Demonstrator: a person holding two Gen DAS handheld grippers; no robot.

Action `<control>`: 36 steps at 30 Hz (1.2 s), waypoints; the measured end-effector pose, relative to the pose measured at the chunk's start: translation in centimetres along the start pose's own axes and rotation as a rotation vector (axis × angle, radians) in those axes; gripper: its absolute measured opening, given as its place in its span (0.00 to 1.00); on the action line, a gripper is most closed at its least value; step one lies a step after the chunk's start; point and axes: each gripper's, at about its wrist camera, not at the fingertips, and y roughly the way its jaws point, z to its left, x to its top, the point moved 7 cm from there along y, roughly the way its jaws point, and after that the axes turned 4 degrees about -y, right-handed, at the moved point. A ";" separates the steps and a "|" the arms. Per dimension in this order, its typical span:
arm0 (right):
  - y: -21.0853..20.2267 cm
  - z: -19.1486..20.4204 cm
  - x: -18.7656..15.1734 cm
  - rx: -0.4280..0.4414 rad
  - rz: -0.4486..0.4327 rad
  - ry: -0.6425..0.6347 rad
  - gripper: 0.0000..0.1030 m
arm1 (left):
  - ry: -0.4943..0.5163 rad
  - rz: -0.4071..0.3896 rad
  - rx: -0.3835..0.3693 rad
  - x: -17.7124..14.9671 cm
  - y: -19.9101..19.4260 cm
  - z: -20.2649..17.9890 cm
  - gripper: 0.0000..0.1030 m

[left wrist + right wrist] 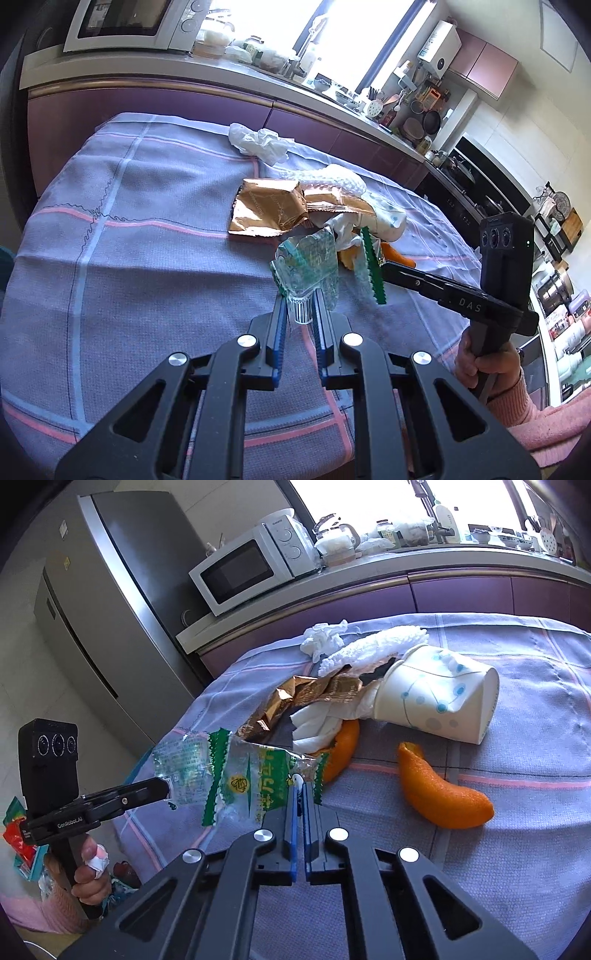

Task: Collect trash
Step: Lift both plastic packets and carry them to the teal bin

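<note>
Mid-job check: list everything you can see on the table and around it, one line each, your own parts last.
Clear plastic wrapper with green zigzag edges: one, held above the near table edge by both grippers.
Crumpled gold foil wrapper: one, mid-table.
White paper cup with blue dots: one, on its side.
Orange peel pieces: two, near the cup.
White crumpled tissue: one, far side.
Lilac checked tablecloth: one, covers the table.
White microwave: one, on the counter.
Left gripper: fingers shut on the wrapper.
Right gripper: fingers shut on the wrapper.

Checked cloth-covered table (pixel 517 849), orange peel (pixel 443 794), tipped paper cup (pixel 436 698), gold wrapper (pixel 266 212), crumpled tissue (pixel 258 142)
</note>
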 end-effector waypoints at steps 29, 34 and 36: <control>9.1 17.5 4.9 0.300 0.081 -0.263 0.02 | -0.204 -0.281 0.288 -0.7 -18.1 12.9 0.14; 11.6 21.0 5.0 0.345 0.118 -0.311 0.02 | -0.275 -0.311 0.357 -1.6 -20.6 16.6 0.14; 12.7 22.3 5.0 0.361 0.136 -0.326 0.02 | -0.301 -0.317 0.378 -1.9 -21.3 18.1 0.14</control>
